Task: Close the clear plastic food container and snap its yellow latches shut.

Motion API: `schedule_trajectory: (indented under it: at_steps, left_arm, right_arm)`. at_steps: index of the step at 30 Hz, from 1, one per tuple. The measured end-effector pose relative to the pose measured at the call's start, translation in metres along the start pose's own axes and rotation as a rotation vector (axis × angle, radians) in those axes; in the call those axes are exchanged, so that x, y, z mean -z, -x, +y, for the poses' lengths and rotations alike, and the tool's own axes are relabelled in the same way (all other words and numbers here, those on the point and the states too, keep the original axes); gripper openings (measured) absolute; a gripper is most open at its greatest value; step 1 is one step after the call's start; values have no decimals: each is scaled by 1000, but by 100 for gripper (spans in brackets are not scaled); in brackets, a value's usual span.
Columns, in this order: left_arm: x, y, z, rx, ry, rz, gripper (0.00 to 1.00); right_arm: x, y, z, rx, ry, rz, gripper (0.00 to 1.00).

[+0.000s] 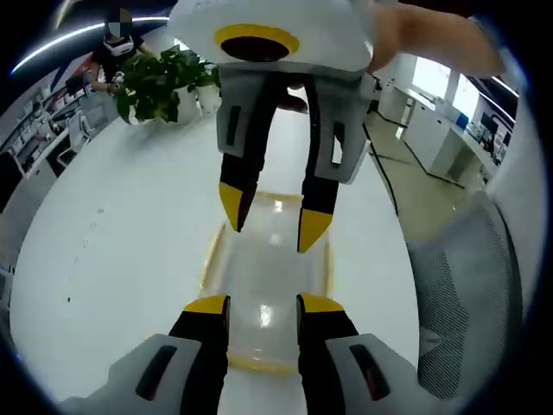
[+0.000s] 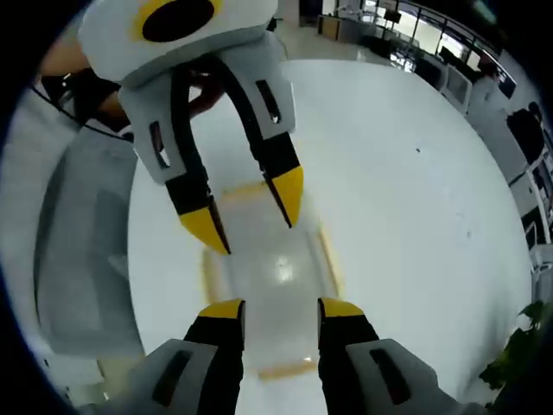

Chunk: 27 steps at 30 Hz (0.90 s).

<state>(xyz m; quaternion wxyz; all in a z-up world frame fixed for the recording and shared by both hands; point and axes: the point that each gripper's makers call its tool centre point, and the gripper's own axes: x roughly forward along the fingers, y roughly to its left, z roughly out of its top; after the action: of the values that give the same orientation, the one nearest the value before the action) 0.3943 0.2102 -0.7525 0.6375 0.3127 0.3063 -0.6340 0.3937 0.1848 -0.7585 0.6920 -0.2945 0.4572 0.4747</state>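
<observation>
Clear plastic container point(image 1: 263, 294) lay lengthwise between both tools on the white counter point(image 1: 112, 259); left tool point(image 1: 263, 307) and right tool point(image 2: 281, 311) faced each other, jaws apart.

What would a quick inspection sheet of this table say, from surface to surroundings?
Surface: white table, bare around the job.
Job's things: clear container with yellow latches, lid on; latch state unclear.
Clutter: potted plant at the far edge.
Grippers: left gripper and right gripper face each other over the container, jaws open.
Cables: nothing seen.
Surroundings: mesh chair, office desks, a person's hand.
</observation>
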Motion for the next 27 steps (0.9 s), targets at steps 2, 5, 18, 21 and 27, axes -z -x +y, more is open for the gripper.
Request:
schedule_trajectory:
  at_steps: [2, 5, 18, 21, 27]
  left_arm:
    - [0, -1, -1, 1, 1, 3, 29]
    - [-1, -2, -2, 5, -1, 2, 29]
    - [-6, -9, -10, 10, 47, -20, 32]
    - [-5, -12, -11, 9, 47, -11, 33]
    - [-6, -13, -15, 4, 52, -12, 40]
  right_arm:
    - [-3, 0, 1, 0, 6, -6, 31]
    - [-4, -1, 1, -4, 10, -10, 31]
    - [-16, -1, -4, -7, 30, -50, 33]
    - [-17, -2, -6, -6, 41, -49, 34]
    - [-23, -2, -11, 3, 57, -63, 36]
